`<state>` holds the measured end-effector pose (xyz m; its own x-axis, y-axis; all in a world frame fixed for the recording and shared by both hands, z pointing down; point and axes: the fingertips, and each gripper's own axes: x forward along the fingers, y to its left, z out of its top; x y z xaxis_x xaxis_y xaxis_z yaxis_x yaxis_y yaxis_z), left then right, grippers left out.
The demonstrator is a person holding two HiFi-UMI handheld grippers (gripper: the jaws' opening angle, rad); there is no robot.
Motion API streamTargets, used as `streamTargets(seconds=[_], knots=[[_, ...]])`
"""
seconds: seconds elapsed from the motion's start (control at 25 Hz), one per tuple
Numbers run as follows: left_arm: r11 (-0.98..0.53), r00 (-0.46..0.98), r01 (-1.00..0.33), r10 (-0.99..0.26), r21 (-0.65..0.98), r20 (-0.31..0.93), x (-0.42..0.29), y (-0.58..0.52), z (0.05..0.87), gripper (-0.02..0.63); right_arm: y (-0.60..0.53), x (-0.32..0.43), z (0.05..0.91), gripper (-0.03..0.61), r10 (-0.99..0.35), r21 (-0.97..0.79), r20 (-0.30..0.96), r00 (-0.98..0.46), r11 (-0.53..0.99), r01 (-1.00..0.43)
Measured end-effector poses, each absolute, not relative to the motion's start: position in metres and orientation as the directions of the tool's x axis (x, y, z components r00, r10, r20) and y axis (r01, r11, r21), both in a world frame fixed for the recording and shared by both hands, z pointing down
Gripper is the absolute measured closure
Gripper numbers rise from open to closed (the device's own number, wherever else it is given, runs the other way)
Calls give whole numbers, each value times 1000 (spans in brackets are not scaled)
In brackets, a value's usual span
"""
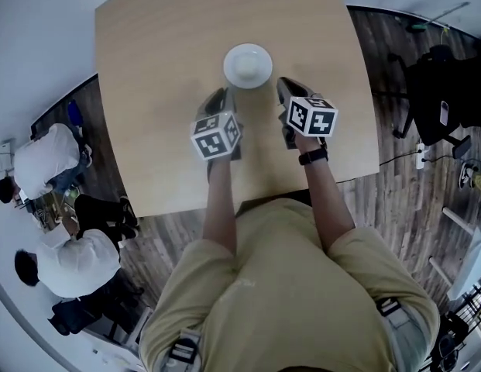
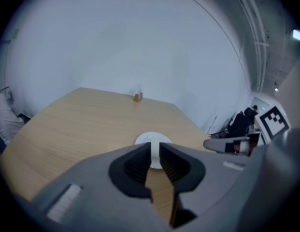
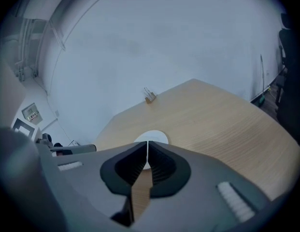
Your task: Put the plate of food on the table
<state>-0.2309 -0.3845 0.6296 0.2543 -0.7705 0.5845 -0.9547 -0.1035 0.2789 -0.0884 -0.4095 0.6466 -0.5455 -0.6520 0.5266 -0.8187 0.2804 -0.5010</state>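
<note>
- Left gripper point(image 2: 155, 155): jaws narrowly apart, nothing between them. Only the far plate shows through the slot.
- Plate point(image 1: 248, 65): white, round, so no long axis to line up on. It rests flat on the table point(image 1: 163, 68), just ahead of both tools and between their lines of aim. It lies ahead and slightly right of the left tool, and ahead and left of the right tool. No food can be made out on it from here.
- Right gripper point(image 3: 147, 153): jaws pressed together, gripping nothing.
- Judgement: both tools sit about equally near the plate, neither touching it. The placing looks done, so any next move is a straight pull-back toward the body.
- Surface: pale wood-grain top, bare round the plate. One small brown item point(image 2: 137, 96) stands at the far edge, well beyond both tools.
- Room: white wall beyond the table and dark plank floor point(image 1: 395, 177). Seated people point(image 1: 50, 157) are off to the left tool's side, and a dark chair point(image 1: 438, 91) is off to the right tool's side.
</note>
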Motion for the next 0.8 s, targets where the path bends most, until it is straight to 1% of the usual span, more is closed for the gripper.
streamTargets(seconds=[0.12,0.24,0.36,0.48,0.64,0.8], knots=[[-151,260,-957,-828,249,497,-226,-360,589,565,-389,-83,605,569,-716,-443,456,-529,332,-833],[-189,257,-961,-884,204,391,-217,-345,548,604,-377,-75,561,574,-777,-382,363,-515,380,-842],[-230,272,-959,-915,168,297,-203,-326,515,612,-358,-64,530,574,-818,-289,309,-486,406,-867],[-257,280,-959,-929,122,242,-200,-308,491,613,-337,-59,506,575,-853,-170,273,-445,412,-895],[-263,267,-964,-945,45,191,-205,-288,467,614,-315,-59,474,575,-882,-61,187,-432,429,-901],[-246,250,-968,-959,41,132,-217,-271,450,612,-296,-54,457,575,-897,23,134,-421,427,-904]])
